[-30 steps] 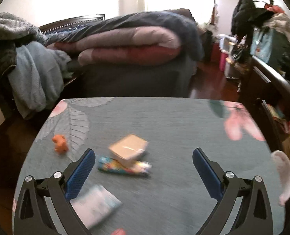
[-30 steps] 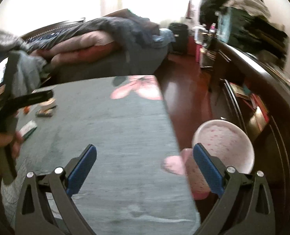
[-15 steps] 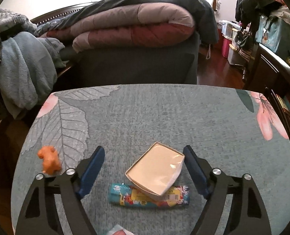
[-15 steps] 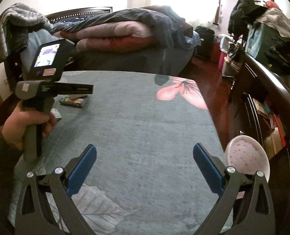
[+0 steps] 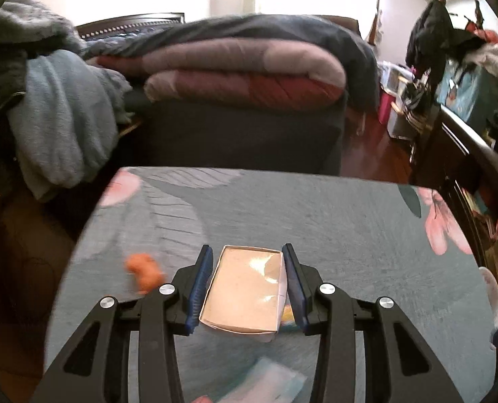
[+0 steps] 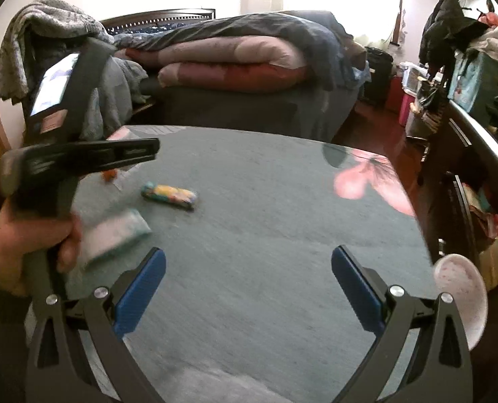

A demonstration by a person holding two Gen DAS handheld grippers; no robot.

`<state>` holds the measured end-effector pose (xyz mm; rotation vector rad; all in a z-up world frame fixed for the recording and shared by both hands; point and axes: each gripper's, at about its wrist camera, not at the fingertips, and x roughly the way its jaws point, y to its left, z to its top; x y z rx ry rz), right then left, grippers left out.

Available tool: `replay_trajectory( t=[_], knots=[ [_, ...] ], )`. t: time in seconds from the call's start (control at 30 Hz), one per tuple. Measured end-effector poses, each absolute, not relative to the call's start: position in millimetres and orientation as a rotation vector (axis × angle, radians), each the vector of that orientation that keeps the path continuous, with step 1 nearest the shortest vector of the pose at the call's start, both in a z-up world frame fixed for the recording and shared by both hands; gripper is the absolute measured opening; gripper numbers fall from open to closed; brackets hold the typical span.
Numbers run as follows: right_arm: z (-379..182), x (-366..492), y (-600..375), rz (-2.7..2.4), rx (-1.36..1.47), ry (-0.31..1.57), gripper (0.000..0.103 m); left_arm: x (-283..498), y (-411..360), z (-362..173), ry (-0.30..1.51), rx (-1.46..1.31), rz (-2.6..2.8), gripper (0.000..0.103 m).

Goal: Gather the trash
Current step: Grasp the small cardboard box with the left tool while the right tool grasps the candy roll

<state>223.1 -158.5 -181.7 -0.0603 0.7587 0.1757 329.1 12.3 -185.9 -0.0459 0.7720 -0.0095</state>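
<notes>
Left wrist view: left gripper (image 5: pixel 248 280) clamped on the shallow paper box (image 5: pixel 245 290), its inside bare, above the table (image 5: pixel 349 221); orange scrap (image 5: pixel 144 270) beside.

Right wrist view: right gripper (image 6: pixel 248 287) spread wide, holding nothing; candy wrapper (image 6: pixel 169 196) lying mid-table; pink bin (image 6: pixel 460 299) past the table's edge.

Tan cardboard box (image 5: pixel 245 292), white sides, between blue pads (image 5: pixel 202 278) of black left gripper (image 5: pixel 249 285); orange scrap (image 5: pixel 144 270) left of it; multicoloured wrapper (image 6: pixel 169 195) ahead-left of right gripper (image 6: pixel 248 290); teal-white packet (image 6: pixel 114 233) nearer; grey-green tablecloth (image 6: pixel 265 218), pink flower print; pink-speckled white bin (image 6: pixel 460 299) right.
</notes>
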Motion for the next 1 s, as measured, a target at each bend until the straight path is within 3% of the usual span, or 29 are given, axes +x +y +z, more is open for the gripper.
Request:
replay_trajectory(
  t=[0.7, 0.83, 1.0],
  knots=[
    [-241, 335, -45, 0.081, -0.082, 0.917, 0.098, 268, 130, -167, 0.692, -0.171, 0.122, 0.043],
    [-242, 337, -42, 0.104, -0.052, 0.931, 0.082, 265, 137, -169, 0.693, -0.186, 0.128, 0.043],
    [-239, 332, -41, 0.132, -0.063, 0.933, 0.081, 264, 137, -167, 0.690, -0.189, 0.127, 0.043]
  ],
)
